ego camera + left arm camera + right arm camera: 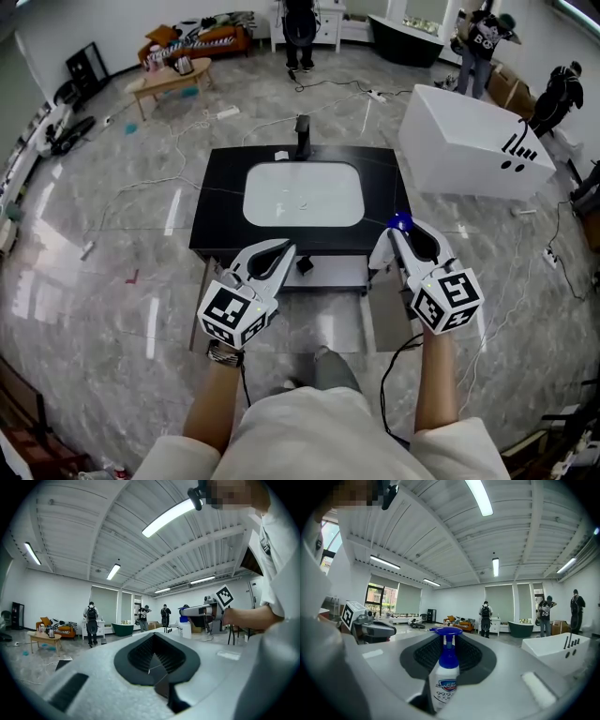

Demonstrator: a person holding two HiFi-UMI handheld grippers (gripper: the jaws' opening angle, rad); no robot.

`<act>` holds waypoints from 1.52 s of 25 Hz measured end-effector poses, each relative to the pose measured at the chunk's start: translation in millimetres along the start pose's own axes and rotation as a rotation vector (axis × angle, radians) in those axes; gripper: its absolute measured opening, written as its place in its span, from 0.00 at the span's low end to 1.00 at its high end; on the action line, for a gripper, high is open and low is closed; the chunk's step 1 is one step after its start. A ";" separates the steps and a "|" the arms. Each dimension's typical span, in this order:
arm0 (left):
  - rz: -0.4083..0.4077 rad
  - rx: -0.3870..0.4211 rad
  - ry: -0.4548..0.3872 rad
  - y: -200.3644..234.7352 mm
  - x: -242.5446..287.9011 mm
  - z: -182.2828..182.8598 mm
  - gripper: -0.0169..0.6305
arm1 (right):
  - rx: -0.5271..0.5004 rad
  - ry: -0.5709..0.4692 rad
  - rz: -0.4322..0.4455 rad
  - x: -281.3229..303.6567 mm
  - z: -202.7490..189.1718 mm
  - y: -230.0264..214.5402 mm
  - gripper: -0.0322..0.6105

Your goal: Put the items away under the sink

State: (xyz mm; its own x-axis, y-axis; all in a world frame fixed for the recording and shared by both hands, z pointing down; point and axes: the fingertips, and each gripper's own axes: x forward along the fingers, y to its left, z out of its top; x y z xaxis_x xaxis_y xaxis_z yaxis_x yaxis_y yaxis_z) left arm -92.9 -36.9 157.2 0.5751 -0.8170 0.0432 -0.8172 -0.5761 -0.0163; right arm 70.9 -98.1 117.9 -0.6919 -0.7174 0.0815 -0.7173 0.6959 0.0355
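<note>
So the sink (281,202) sits in the counter (217,211), with the faucet (302,137) right behind it. The left gripper (279,251) and right gripper (398,234) are side by side at the counter's front edge, and there's a bottle (444,677) between the right one's jaws. The tub (469,141) is off to the right, and a low table (171,77) is far back left.

White bottle (443,679) with blue pump stands upright, seemingly clamped in the right gripper (401,242)

Head camera peers steeply down on the black sink cabinet (211,216), close over the left gripper (281,249) and right gripper (396,236). Each gripper camera looks level along its jaws across the room; both share the far green bathtub (123,629).
</note>
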 end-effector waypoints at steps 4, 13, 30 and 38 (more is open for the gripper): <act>0.024 0.016 -0.007 -13.3 -4.0 6.7 0.03 | 0.016 -0.017 0.040 -16.5 10.9 8.3 0.18; 0.019 0.079 -0.016 -29.0 7.8 1.3 0.03 | -0.007 -0.039 0.075 -15.9 4.2 12.3 0.18; 0.020 0.083 0.033 10.5 22.0 -149.6 0.03 | 0.006 -0.029 -0.011 9.4 -146.2 16.5 0.18; -0.004 0.095 0.040 25.7 55.2 -258.1 0.03 | 0.024 -0.018 -0.002 38.9 -249.8 8.7 0.18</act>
State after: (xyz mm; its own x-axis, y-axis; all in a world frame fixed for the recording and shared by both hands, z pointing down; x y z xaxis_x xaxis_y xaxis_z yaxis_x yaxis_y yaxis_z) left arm -92.0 -90.1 417.0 0.5751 -0.8139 0.0830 -0.8063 -0.5810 -0.1109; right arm 58.2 -111.4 370.1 -0.6915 -0.7195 0.0635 -0.7204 0.6934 0.0119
